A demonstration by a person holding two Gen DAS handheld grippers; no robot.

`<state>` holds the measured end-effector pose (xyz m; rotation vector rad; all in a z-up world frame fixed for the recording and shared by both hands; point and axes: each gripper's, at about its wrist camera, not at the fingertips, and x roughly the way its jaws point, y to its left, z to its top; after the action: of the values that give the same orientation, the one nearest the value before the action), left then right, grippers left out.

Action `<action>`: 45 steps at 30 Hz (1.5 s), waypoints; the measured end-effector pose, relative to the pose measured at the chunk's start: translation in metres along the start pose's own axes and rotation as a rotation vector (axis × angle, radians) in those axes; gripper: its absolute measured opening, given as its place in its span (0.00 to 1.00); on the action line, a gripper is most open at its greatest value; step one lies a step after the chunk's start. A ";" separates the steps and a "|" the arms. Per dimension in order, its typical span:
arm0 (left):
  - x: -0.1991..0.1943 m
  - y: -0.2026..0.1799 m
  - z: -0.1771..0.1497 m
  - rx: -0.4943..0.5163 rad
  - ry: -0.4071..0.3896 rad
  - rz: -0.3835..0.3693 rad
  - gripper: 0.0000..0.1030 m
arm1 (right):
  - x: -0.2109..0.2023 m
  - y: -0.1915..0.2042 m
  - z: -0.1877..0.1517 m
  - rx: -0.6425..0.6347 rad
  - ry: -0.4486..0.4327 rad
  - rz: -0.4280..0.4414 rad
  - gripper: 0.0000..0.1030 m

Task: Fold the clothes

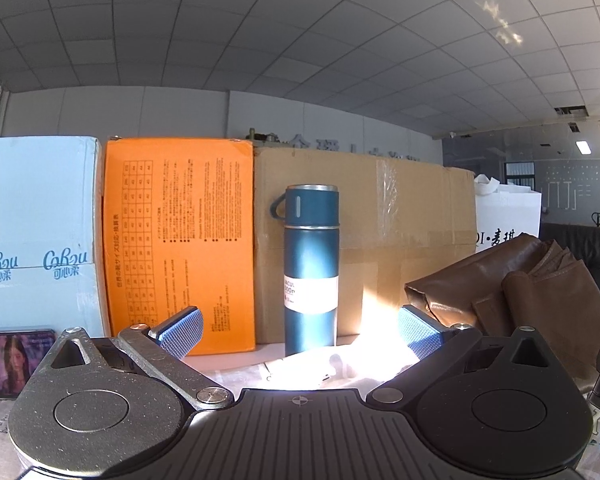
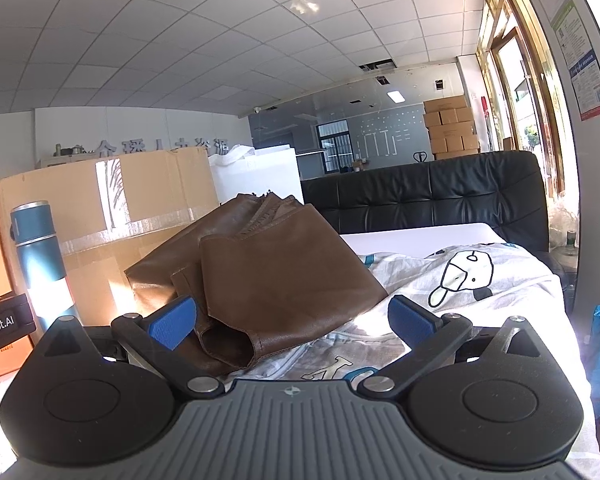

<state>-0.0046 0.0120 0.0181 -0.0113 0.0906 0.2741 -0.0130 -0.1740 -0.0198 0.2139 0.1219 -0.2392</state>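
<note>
The brown leather garment (image 2: 260,276) lies crumpled on the printed white cloth (image 2: 480,280), just to the right of the blue flask (image 1: 310,268). The right gripper (image 2: 292,320) is wide open just before the garment's cuff, holding nothing. The left gripper (image 1: 300,330) is wide open too, facing the flask, with the garment at its right side.

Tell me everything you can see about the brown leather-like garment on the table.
The brown leather-like garment looks smooth and slightly glossy, with stitched seams. It lies in a loosely folded heap, one open sleeve cuff facing the right wrist camera. It rests partly on the white printed cloth, in front of the taped cardboard box. The right gripper is open before it, with neither finger seen touching it.
</note>
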 end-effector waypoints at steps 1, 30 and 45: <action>0.000 0.000 0.000 -0.001 -0.001 0.003 1.00 | 0.000 0.000 0.000 0.000 -0.001 -0.001 1.00; 0.000 -0.007 -0.004 0.044 0.014 0.006 1.00 | 0.000 0.000 -0.001 0.004 -0.002 0.009 1.00; 0.001 -0.008 -0.005 0.057 0.022 0.011 1.00 | 0.000 0.000 -0.002 0.005 0.003 0.013 1.00</action>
<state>-0.0016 0.0043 0.0125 0.0424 0.1206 0.2820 -0.0131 -0.1738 -0.0213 0.2204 0.1233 -0.2267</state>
